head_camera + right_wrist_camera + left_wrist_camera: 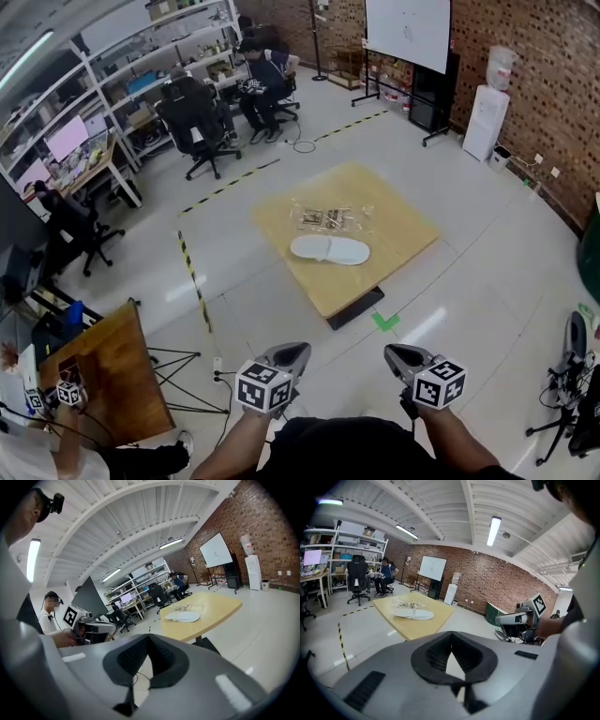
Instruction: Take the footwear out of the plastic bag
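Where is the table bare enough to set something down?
The table is bare along its near edge, in front of the white footwear, and at its right corner. Crowded in the middle: the clear plastic bag lies just behind the footwear.

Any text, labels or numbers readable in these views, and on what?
No legible text anywhere.
Clear plastic bag on the yellow wooden table: dark print, too small to read.
White board on stand: faint marks, illegible.
Left gripper and right gripper cubes: square marker patterns, no letters.
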